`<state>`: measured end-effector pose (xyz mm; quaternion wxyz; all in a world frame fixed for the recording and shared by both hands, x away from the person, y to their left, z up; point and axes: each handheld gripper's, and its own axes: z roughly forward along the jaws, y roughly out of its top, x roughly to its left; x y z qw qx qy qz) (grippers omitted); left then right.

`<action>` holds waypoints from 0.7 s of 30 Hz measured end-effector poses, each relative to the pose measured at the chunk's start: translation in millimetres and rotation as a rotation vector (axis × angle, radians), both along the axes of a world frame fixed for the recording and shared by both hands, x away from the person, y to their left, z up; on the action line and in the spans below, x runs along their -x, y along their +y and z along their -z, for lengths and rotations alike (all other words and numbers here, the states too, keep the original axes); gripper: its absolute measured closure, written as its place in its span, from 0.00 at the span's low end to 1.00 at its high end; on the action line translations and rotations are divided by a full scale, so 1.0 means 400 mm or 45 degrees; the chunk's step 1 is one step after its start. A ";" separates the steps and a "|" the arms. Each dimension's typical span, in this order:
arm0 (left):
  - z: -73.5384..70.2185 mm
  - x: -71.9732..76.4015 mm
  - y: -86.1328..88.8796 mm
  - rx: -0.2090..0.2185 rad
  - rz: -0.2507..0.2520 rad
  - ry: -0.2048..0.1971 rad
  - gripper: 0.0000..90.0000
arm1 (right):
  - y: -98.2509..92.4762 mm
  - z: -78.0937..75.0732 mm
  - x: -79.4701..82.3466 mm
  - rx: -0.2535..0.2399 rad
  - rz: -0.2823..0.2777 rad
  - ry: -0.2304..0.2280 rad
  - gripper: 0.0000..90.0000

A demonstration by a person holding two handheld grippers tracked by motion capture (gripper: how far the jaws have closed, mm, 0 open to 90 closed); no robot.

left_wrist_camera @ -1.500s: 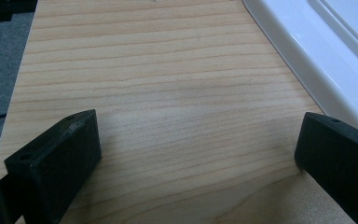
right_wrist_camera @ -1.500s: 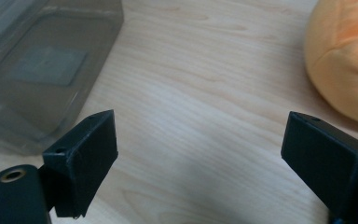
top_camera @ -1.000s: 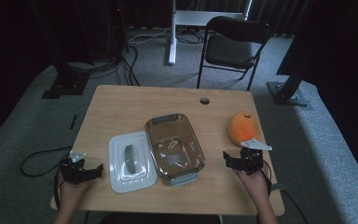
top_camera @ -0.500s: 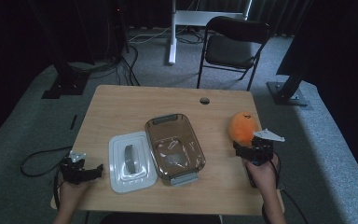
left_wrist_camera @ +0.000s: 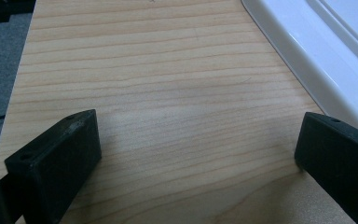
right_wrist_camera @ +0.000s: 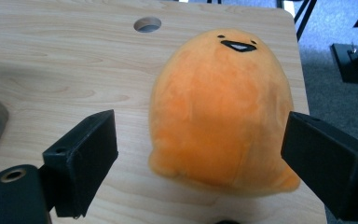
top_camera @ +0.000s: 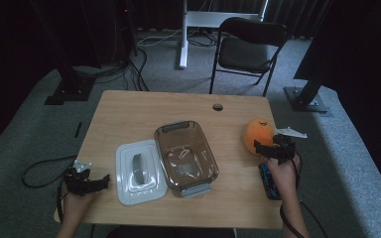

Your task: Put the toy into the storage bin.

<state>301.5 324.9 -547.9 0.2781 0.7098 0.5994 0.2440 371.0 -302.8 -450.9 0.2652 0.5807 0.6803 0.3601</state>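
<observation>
Our right gripper (right_wrist_camera: 200, 154) has advanced, wide open, flanking the round orange plush toy (right_wrist_camera: 221, 107); next we close. Left gripper (left_wrist_camera: 196, 158) rests open, empty.

Orange plush toy (right_wrist_camera: 219, 112) showing black eyes and mouth; tinted brown container (top_camera: 186, 157); white lid (top_camera: 140, 171), grey handle; pale-grained wooden table (top_camera: 144, 113).
</observation>
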 end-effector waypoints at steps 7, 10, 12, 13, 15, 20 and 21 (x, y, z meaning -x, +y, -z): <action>0.000 0.000 0.000 0.000 0.000 0.000 0.01 | -0.011 0.000 -0.049 0.014 0.031 0.037 0.11; 0.000 0.000 0.000 0.000 0.000 0.000 0.01 | -0.018 0.002 -0.068 0.021 0.052 0.050 0.11; 0.000 0.000 0.000 0.000 0.000 0.000 0.01 | -0.022 0.005 -0.078 0.019 0.067 0.061 0.11; 0.000 0.000 0.000 0.000 0.000 0.000 0.01 | -0.024 0.007 -0.081 0.014 0.070 0.066 0.11; 0.000 0.000 0.000 0.000 0.000 0.000 0.01 | -0.026 0.014 -0.089 0.006 0.078 0.080 0.11; 0.000 0.000 0.000 0.000 0.000 0.000 0.01 | -0.023 0.036 -0.104 0.027 0.075 0.130 0.11; 0.000 0.000 0.000 0.000 0.000 0.000 0.01 | -0.023 0.040 -0.106 0.031 0.078 0.138 0.11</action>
